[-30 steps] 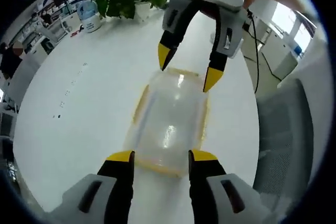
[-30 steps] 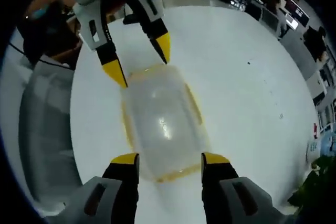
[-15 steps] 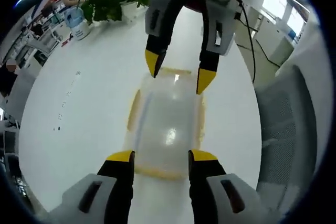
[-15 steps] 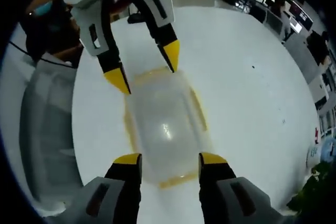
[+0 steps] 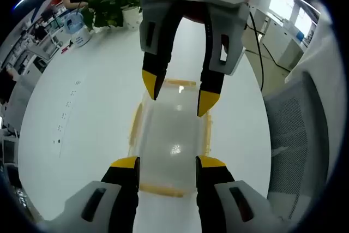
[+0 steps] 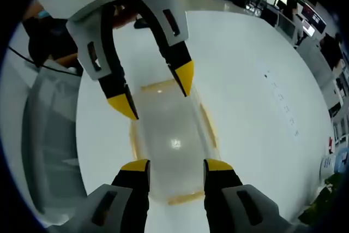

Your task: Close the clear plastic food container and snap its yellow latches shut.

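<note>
While over the lidded container, left tool and right tool both wide, empty.

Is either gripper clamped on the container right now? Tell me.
No: in the left gripper view, both the left gripper and the right gripper are open above the container.

Bright, even indoor light; in the left gripper view daylight enters through windows toward 2 o'clock, which are overexposed. A small specular glare marks the clear container lid near centre in both views, and the white counter shows only faint, soft shadows. Fisheye distortion bends and blurs detail toward every edge.
</note>
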Available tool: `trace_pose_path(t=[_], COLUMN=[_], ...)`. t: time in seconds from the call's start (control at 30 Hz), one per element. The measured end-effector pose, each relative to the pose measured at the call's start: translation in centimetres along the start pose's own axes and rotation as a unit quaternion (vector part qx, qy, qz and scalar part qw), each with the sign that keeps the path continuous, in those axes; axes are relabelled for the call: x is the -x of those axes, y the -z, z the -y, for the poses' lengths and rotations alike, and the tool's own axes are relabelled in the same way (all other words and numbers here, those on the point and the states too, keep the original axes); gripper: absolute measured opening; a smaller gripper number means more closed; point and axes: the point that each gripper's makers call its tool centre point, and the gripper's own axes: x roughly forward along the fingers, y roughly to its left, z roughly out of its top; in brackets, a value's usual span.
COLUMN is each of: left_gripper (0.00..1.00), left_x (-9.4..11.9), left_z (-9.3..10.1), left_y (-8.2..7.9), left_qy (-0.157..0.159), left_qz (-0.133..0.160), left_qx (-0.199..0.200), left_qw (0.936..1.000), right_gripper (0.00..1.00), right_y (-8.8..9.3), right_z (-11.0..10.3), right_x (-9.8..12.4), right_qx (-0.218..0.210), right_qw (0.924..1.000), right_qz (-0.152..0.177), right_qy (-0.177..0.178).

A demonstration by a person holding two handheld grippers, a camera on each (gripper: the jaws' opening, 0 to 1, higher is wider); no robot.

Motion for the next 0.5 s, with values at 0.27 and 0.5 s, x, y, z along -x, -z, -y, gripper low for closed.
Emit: trace_pose_path(t=[0.27, 0.5], left_gripper=[0.41, 0.41], left_x=[-0.3, -0.8], left_z=[0.0, 0.2], left_y=[-0.7, -0.9], left_qy=[0.001, 0.004], left_qz=[0.010, 0.010], left_qx=[0.007, 0.009], left_qw=[0.9999, 0.9999], right_gripper=[0.39, 0.40], right_y=[-0.8, -1.1], right_z=[-0.4, -0.6], right_x=[-0.5, -0.7], right_qx=[0.016, 0.026], right_qw=[0.9998, 0.9996], right_qz=[0.007, 0.009], right_qy=[-0.007, -0.007])
